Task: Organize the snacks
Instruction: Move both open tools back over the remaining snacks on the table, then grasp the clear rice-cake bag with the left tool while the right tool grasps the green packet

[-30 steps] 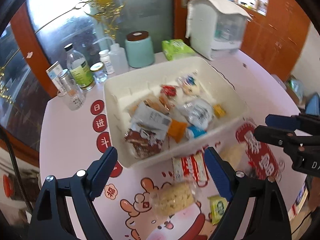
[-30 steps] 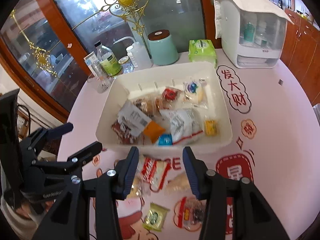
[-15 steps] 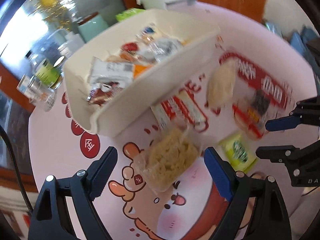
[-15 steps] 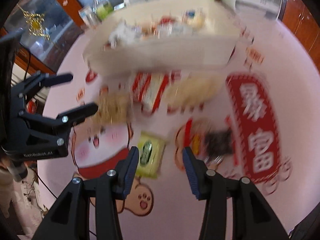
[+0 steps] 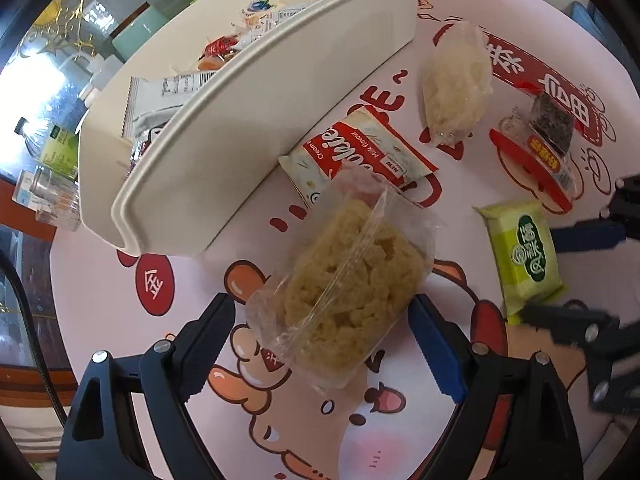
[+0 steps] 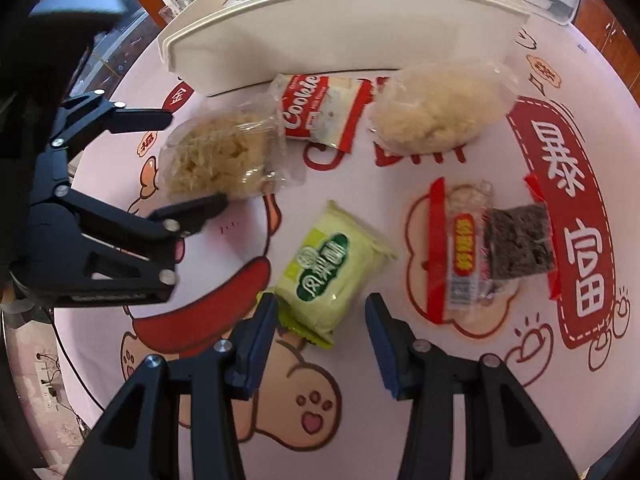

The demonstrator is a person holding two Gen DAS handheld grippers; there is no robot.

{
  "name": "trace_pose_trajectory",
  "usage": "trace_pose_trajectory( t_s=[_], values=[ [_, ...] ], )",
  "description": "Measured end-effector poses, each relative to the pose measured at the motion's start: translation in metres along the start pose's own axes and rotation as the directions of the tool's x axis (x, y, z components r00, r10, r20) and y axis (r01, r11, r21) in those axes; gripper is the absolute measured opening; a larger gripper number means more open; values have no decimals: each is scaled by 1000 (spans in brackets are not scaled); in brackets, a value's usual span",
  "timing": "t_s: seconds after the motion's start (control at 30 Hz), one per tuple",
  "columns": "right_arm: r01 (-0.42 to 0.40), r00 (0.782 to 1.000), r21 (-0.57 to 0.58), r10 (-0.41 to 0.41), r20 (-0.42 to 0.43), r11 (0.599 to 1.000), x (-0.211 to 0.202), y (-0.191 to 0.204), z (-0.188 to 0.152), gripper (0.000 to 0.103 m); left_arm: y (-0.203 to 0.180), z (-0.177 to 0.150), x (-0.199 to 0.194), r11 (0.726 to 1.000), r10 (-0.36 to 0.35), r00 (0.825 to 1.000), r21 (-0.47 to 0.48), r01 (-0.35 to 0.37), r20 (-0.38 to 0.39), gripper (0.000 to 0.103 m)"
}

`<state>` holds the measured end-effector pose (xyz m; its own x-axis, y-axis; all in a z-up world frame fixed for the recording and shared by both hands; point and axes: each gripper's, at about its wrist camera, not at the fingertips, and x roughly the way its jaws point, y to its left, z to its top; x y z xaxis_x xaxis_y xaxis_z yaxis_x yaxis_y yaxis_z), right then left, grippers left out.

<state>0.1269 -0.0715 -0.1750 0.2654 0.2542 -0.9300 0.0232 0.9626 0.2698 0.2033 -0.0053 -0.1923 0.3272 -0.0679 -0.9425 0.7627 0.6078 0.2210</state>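
Jaws spread wide, the left gripper (image 5: 320,320) straddles a clear-wrapped yellow puffed cake (image 5: 352,284) lying on the table; its pads flank the packet's near end, the right one at the wrapper's edge, with no squeeze evident. The right gripper (image 6: 320,320) likewise stands unclenched, jaws parted on either side of the lower end of a green packet (image 6: 332,276), whose crimped edge lies just beside the left pad; whether it touches cannot be told.

Beyond the cake, a red-and-white cookie packet (image 5: 356,160) lies against the front wall of a white bin (image 5: 256,116), with the cake's wrapper overlapping its near corner. Further to the right sit a clear bag of pale rice snack (image 6: 440,112) and, well apart from it, a red-trimmed wrapper holding a dark square snack (image 6: 492,244). All five loose packets rest on a pink tablecloth (image 6: 400,400) printed with red cartoon figures and Chinese characters.

Inside the bin, seen from the left wrist, several wrapped snacks (image 5: 176,96) are heaped together. Behind it stand bottles and jars (image 5: 52,160) along the table's far edge.
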Motion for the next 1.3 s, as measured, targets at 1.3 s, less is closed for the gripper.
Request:
trace_pose_trajectory(
  t_s=[1.3],
  values=[
    [119, 992, -93, -113, 61, 989, 16, 43, 20, 38, 42, -86, -16, 690, -228, 970, -689, 221, 83, 55]
  ],
)
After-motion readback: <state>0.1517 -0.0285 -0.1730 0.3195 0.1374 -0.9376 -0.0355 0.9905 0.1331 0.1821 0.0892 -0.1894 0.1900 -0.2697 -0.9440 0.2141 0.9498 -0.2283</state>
